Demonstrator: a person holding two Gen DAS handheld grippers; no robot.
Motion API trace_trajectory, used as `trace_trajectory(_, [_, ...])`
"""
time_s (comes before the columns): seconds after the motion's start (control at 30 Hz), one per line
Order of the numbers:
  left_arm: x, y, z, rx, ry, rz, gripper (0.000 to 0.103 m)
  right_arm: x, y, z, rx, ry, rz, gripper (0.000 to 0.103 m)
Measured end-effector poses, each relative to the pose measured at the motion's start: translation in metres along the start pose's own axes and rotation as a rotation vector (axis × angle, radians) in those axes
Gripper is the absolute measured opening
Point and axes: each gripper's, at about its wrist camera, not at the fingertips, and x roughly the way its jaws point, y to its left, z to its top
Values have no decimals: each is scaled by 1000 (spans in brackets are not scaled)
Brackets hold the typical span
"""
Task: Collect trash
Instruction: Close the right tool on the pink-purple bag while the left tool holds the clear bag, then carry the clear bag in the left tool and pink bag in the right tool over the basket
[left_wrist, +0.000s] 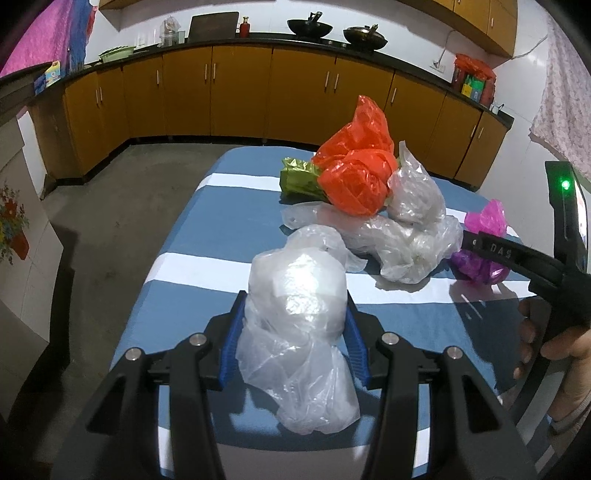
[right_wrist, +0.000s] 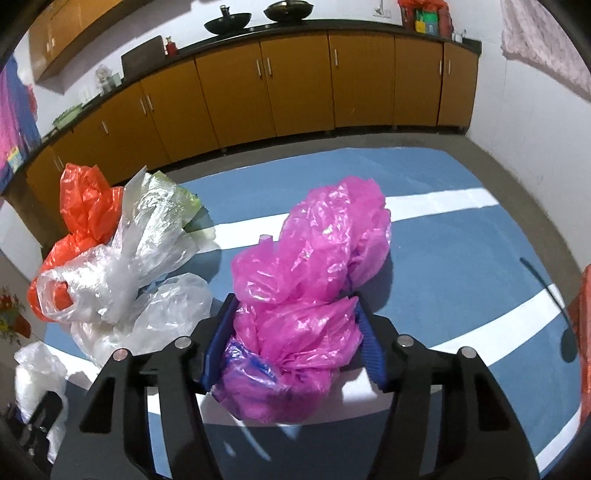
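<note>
While clamped between the left gripper's blue pads, a clear plastic bag rests on the striped cloth; at 2 o'clock, the right gripper pinches a pink bag. Orange bags lie at 12.

Ahead of the tool, ochre cabinet doors run beneath a black countertop carrying two dark woks. White walls and a grey concrete floor surround the blue, white-striped surface. Upper cabinets hang above.
</note>
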Motion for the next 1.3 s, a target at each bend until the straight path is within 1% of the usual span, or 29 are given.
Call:
trace_trajectory(0.1, [5,-3,1,9,10,5,48,2,-3,0,15,10,9,61])
trace_trajectory(0.2, [12,-6,1,18,26,12,48,4,-1,0,-5,13,8,61])
trace_trajectory(0.33, [19,-6,3,16,45,12,48,1,-4,1,-10,8,11,55])
trace_trajectory(0.5, [18,-8,2,34,42,3,45,-10,-20,-4,-8,-7,-3,54])
trace_trajectory(0.7, [2,-16,2,43,19,-12,45,-35,-48,-17,2,-23,-31,53])
trace_trajectory(0.9, [-22,-34,1,67,-12,-46,45,-74,-76,-38,4,-53,-53,53])
trace_trajectory(1.13, [-49,-66,-5,101,-39,-92,45,-117,-100,-59,11,-98,-78,53])
trace_trajectory(1.3, [-67,-90,-8,128,-59,-122,45,-146,-110,-66,17,-146,-91,53])
